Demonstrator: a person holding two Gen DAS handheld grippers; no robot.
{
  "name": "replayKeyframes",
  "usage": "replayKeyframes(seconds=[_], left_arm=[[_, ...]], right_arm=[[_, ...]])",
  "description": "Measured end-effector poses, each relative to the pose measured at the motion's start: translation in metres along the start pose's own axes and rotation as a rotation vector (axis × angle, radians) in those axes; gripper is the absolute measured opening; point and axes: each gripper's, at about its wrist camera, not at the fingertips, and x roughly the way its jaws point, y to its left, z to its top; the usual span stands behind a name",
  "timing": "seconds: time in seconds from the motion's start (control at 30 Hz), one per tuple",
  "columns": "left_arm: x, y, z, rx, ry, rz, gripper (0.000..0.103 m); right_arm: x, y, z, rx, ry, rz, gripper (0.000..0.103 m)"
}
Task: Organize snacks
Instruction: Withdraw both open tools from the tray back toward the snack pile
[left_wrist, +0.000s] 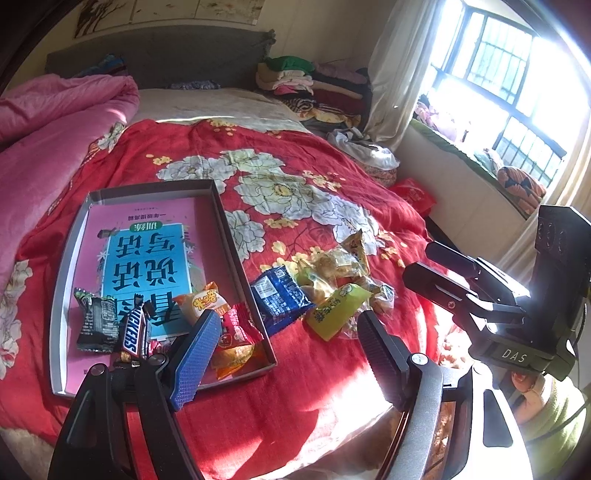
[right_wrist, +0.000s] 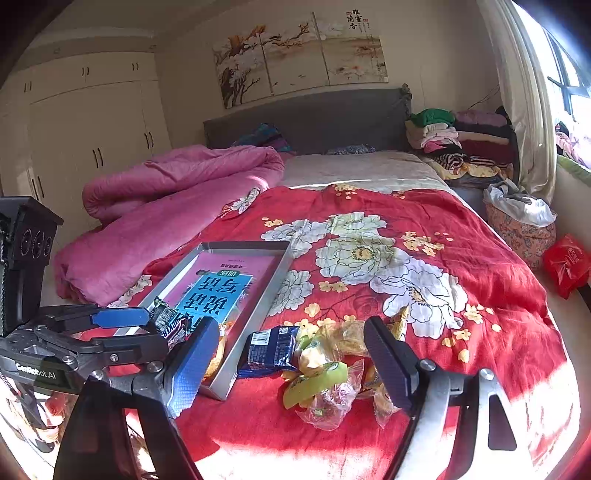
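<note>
A shallow grey box (left_wrist: 221, 218) with a pink and blue printed bottom lies on the red floral bedspread; it also shows in the right wrist view (right_wrist: 258, 314). In it lie a Snickers bar (left_wrist: 133, 332), a dark packet (left_wrist: 96, 321), an orange packet (left_wrist: 201, 302) and a red packet (left_wrist: 238, 328). Right of the box lies a loose pile: a blue packet (left_wrist: 279, 297), a green packet (left_wrist: 334, 308) and yellow clear-wrapped snacks (left_wrist: 338, 264). My left gripper (left_wrist: 286, 354) is open and empty above the box's near right corner. My right gripper (right_wrist: 291, 365) is open and empty just before the pile, over the blue packet (right_wrist: 271, 350) and green packet (right_wrist: 314, 384).
A pink quilt (right_wrist: 166, 206) is bunched at the bed's left. Folded clothes (right_wrist: 458, 140) are stacked by the headboard. A red bag (right_wrist: 565, 262) and a cloth bundle (right_wrist: 521, 221) sit at the bed's right side under the window. Wardrobes (right_wrist: 85, 140) stand at the left.
</note>
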Motion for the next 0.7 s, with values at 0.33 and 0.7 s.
replayKeyframes(seconds=[0.33, 0.7], left_arm=[[0.011, -0.012, -0.001, 0.027, 0.029, -0.002, 0.078], [0.023, -0.019, -0.003, 0.044, 0.061, -0.011, 0.078]], right_arm=[[0.002, -0.019, -0.015, 0.053, 0.038, -0.019, 0.08], [0.014, -0.029, -0.037, 0.113, 0.133, -0.027, 0.08]])
